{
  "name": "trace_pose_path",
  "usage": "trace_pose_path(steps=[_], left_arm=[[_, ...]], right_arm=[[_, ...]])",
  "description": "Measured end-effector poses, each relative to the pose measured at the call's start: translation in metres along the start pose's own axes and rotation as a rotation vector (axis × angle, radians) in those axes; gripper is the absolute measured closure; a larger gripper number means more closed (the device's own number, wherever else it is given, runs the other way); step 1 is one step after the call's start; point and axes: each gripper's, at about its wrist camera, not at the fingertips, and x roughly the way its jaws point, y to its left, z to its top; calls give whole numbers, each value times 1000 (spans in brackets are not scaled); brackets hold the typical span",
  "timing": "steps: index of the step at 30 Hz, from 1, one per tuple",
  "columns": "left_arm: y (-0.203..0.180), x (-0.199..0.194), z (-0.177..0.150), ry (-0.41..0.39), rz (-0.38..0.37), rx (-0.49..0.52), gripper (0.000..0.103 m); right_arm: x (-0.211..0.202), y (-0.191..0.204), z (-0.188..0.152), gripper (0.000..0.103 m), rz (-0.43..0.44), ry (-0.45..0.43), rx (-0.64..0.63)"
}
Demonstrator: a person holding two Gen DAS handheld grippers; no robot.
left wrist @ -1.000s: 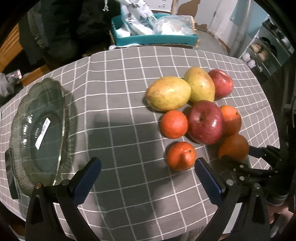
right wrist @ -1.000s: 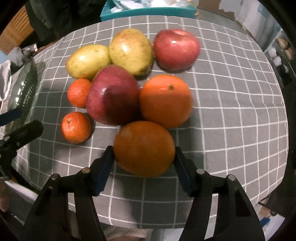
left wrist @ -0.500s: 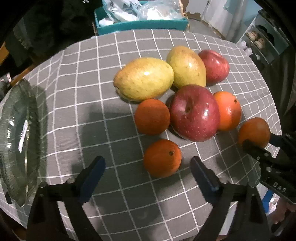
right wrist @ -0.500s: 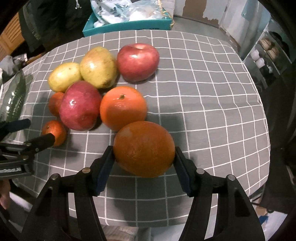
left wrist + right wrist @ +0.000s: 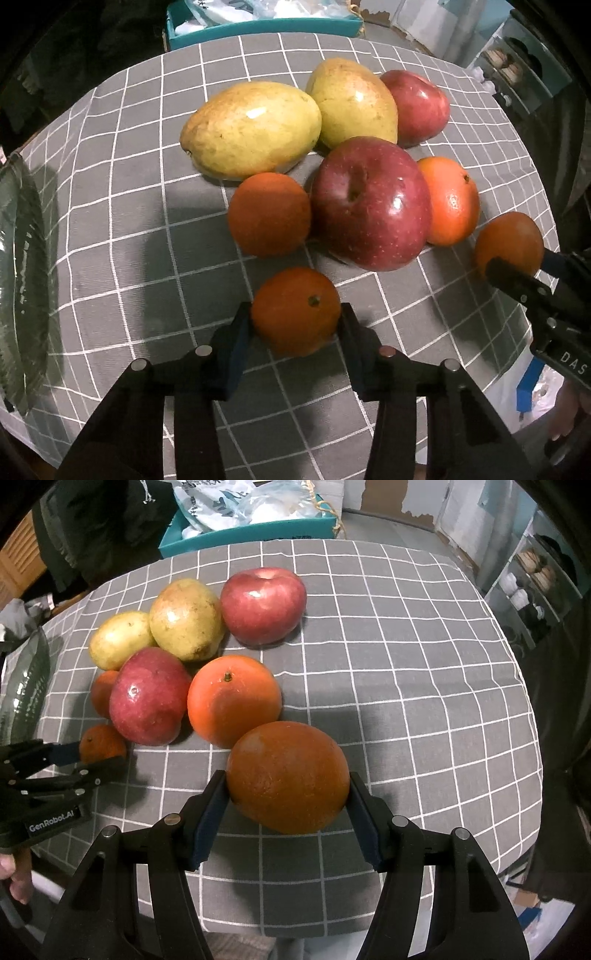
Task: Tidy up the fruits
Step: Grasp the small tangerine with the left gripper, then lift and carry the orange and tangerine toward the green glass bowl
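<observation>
Gripping: left gripper [image 5: 295, 325] clamped a tangerine [image 5: 295, 310]; right gripper [image 5: 288, 805] clamped an orange [image 5: 288, 775].
Remaining: plate [image 5: 22, 258], left edge, held nothing.

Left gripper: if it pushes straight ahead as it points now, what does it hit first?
The left gripper is shut on a small orange. Straight ahead, the orange would probably meet the big apple first, or the next orange; depth is unclear.

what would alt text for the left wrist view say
The left gripper is shut on a small orange on a grey checked tablecloth. Beyond it lie two mangoes, two red apples and two more oranges; the right gripper holds another orange at right.
</observation>
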Motion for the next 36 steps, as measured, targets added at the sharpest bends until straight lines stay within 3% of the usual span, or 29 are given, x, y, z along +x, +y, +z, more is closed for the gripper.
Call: trace_pose_path(steps=[6,26,36], left_arm=[[-1,-12,-2,-27,10,-5,58],[9,-87,-2,-270,42,-1,58],[17,-128,-1,-389,99,-3,58]], right_arm=[[-5,2,3,39,-15,-25,-10],[-58,13,24,40,-32,-205,-41],[-90,29,36,40,-57,-296,-85]])
